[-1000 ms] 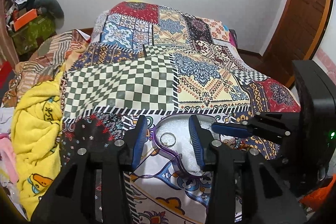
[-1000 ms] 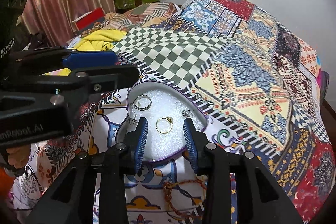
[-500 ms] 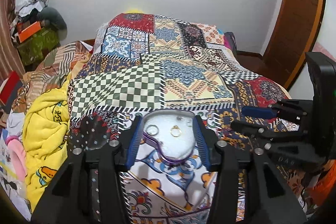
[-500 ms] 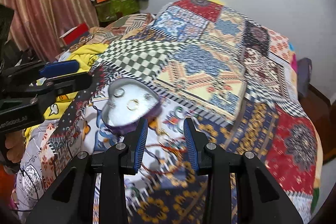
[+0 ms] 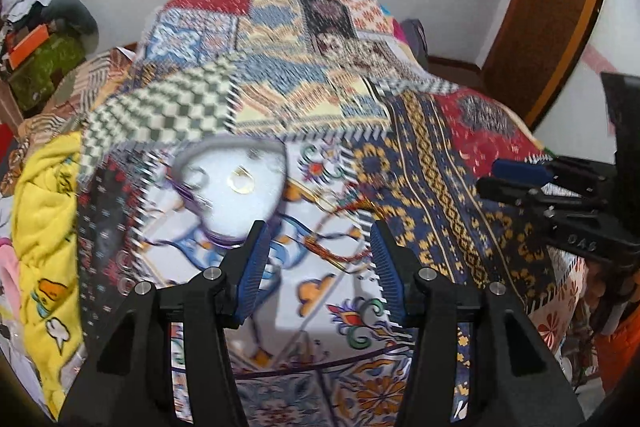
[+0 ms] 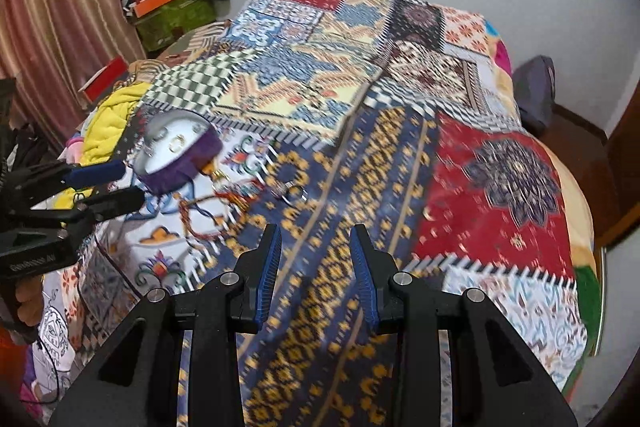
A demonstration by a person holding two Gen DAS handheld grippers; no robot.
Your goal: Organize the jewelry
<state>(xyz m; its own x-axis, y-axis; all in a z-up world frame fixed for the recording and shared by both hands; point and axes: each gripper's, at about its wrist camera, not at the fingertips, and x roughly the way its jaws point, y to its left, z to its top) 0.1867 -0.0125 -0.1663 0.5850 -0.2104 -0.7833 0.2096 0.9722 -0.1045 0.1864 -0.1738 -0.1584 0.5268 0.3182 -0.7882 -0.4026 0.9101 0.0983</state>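
- Jewelry: a gold ring (image 5: 240, 183) and at least one silver ring (image 5: 197, 179) are lying on the white pad inside a heart-shaped box (image 5: 276, 174) with a purple wall; the blur is hiding any finer detail of them.
- Box: it is sitting on the bed (image 5: 432, 163), on a white floral patch of the patchwork quilt, just below the green checked patch.
- Bracelet (image 6: 200, 217): a red and orange braided cord is lying loose on the quilt just beside the box, on its near right side, outside the box.
- Small silver piece (image 6: 289, 191): it is lying on the quilt to the right of the bracelet, at the edge of the blue and gold patch; its kind cannot be told.
- Left claw (image 5: 316, 253): its blue-padded jaws are standing wide apart and holding nothing, hovering above the quilt with the box just ahead to the left and the bracelet between the tips.
- Right claw (image 6: 316, 255): its jaws are standing apart at a moderate gap, empty, hanging over the blue and gold patch, well apart from the box and nearer the silver piece.
- Yellow blanket (image 5: 44, 211): it is lying bunched at the left edge of the bed.
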